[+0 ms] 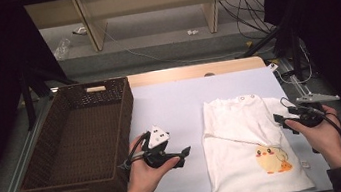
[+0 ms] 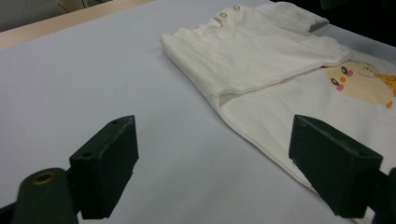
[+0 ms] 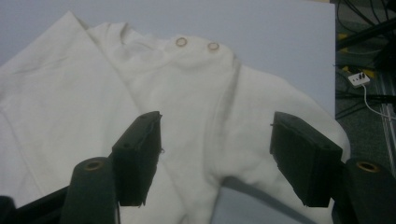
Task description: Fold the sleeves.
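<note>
Gaping right tongs (image 3: 215,158) over shirt (image 3: 93,107) edge.

You have a table (image 1: 170,75) with a pale wooden far edge, its top covered by a white sheet (image 1: 175,110). On the sheet's left side sits a dark brown woven basket (image 1: 59,142), its long side running away from you. On the right lies a white baby shirt (image 1: 236,132), partly folded, with a yellow chick print (image 1: 272,158) near your edge and two snaps at its collar
</note>
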